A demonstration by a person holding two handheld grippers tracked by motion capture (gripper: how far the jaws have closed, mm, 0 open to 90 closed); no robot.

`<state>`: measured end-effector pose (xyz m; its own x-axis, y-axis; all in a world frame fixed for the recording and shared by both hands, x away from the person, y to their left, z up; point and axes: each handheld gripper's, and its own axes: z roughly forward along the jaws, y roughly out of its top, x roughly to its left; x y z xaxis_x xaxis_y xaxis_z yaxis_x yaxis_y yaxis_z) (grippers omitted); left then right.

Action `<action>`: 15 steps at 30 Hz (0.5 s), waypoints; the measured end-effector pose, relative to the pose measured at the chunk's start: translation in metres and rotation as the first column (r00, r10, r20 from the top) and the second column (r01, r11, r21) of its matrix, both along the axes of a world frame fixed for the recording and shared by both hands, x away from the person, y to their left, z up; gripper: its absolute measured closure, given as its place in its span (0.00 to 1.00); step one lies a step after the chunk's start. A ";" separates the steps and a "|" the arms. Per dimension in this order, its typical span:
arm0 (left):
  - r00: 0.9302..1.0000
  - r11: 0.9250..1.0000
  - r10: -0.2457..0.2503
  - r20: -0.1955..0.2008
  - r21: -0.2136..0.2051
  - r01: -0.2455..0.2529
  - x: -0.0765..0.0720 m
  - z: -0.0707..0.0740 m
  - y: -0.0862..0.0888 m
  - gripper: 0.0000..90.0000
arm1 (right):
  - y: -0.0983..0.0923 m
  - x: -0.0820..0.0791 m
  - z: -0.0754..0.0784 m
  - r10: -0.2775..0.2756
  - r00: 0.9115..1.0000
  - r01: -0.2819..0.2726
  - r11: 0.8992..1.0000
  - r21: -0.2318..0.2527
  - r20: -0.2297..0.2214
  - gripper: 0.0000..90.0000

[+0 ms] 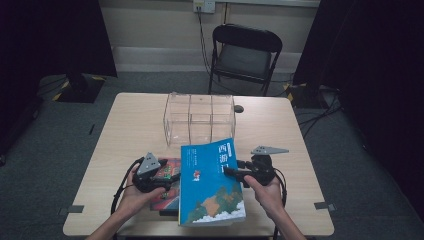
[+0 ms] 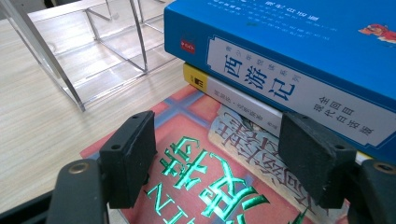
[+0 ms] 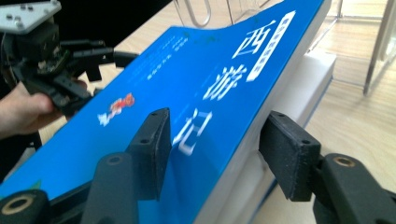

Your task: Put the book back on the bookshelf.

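- The right gripper (image 3: 212, 154) has its jaws around the edge of the blue book (image 1: 210, 185); whether they press, I cannot tell.
- The left gripper (image 2: 224, 154), left of the blue book, is open over the red book (image 2: 196, 182).

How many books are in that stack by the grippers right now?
3 visible: the blue book on top, a yellow-spined book under it, and the red book at the bottom beneath the left gripper. Others may be hidden.

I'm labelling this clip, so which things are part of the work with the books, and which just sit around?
In the job:
blue book, edge between the right tool jaws
red book, under the left tool
yellow-spined book
clear divided box, probably

Lying about:
folding chair
small dark object beside the box
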<state>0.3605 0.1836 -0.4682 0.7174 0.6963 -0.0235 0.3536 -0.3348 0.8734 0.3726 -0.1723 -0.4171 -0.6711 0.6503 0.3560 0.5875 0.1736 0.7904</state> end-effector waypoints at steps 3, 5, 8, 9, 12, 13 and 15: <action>1.000 1.000 -0.001 0.001 0.004 0.001 0.000 0.000 0.000 0.30 | 0.007 0.008 -0.002 -0.002 1.000 0.002 1.000 0.006 -0.005 0.44; 1.000 1.000 0.000 0.001 0.000 0.000 0.000 0.000 0.000 0.30 | 0.010 0.011 -0.003 -0.001 1.000 0.001 1.000 0.004 -0.004 0.42; 1.000 1.000 0.000 0.003 0.003 0.000 0.000 0.000 0.000 0.31 | 0.010 0.011 -0.002 0.007 1.000 -0.007 1.000 0.002 -0.009 0.43; 1.000 1.000 0.000 0.004 0.000 0.000 0.000 0.000 0.000 0.30 | 0.009 0.010 -0.001 0.020 1.000 -0.019 1.000 0.009 -0.021 0.45; 1.000 1.000 0.001 0.004 0.000 -0.001 0.000 0.000 0.000 0.30 | 0.010 0.002 0.003 0.052 0.999 -0.052 0.998 -0.038 -0.007 0.48; 1.000 1.000 0.001 0.003 0.001 -0.001 0.000 0.000 0.000 0.30 | 0.011 0.000 0.004 0.053 0.999 -0.052 0.997 -0.053 0.006 0.48; 1.000 1.000 0.000 0.003 0.006 0.000 0.000 0.000 0.000 0.30 | 0.013 0.001 0.006 0.064 0.998 -0.064 0.997 -0.053 0.002 0.47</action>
